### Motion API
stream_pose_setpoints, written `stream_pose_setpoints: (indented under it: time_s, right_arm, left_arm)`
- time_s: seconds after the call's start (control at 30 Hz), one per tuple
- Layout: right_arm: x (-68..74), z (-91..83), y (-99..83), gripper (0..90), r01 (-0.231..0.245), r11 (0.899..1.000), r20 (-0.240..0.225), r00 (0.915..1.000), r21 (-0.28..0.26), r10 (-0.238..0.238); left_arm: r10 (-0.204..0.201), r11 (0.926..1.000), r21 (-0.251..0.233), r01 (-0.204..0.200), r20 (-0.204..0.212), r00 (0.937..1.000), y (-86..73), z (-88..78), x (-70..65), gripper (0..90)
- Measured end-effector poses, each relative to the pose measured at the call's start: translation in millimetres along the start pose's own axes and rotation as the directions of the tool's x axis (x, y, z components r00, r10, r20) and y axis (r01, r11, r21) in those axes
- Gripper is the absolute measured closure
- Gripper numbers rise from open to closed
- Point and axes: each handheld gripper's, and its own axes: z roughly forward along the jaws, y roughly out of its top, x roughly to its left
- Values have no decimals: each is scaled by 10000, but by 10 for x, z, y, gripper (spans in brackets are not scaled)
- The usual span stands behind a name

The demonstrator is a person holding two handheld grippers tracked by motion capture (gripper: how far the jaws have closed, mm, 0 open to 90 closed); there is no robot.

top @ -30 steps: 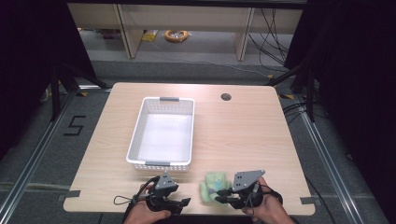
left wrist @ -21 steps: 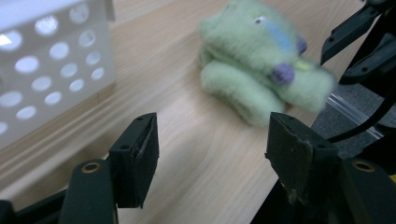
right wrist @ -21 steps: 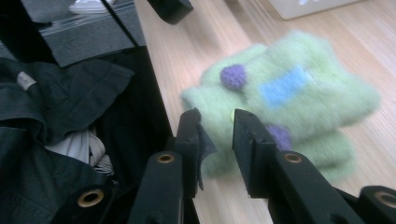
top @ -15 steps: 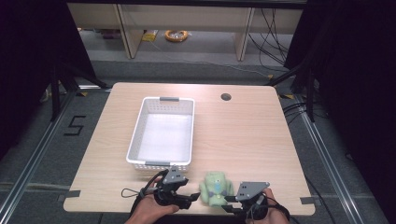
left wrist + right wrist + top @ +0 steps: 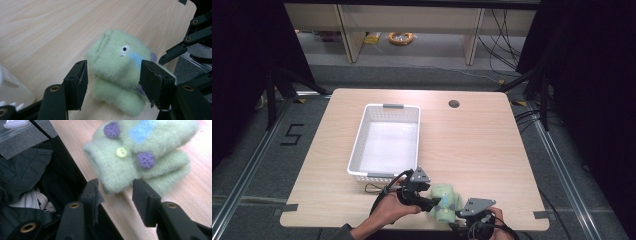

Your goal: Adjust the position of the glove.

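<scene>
Toy: fuzzy green felt plush (image 5: 445, 201), table's (image 5: 492, 150) near edge, 6 o'clock | left gripper (image 5: 113, 78): jaws closing around plush, not yet pressing | right gripper (image 5: 116, 188): jaws opening, released, plush just ahead | white plastic basket (image 5: 357, 150): 11 o'clock of plush.

High view above, facing forward-down, far off, both gripper views close, sharing green plush toy (image 5: 445, 202)

The right gripper (image 5: 458, 216) hides the green plush toy's (image 5: 443, 200) lower edge
</scene>
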Motion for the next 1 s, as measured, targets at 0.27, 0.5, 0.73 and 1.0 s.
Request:
stream_pose_setpoints:
  time_s: [0.27,0.5,0.73,1.0]
  right_arm:
    - [25,43,3,666,-410,9986,48,9992,340,408]
    - [28,20,-6,849,-324,9991,-332,9989,284,333]
    - [-2,-29,11,865,160,9999,-365,9992,33,-159]
    - [-33,-82,6,867,73,10000,-435,9990,15,-73]
  left_arm:
    - [28,9998,180,-32,244,9997,-19,102,41,474]
    - [483,9988,79,-484,96,9988,-76,50,70,751]
    - [572,9983,55,-573,268,9980,-114,36,45,895]
    - [512,9984,-240,-509,122,9986,-71,-22,51,885]
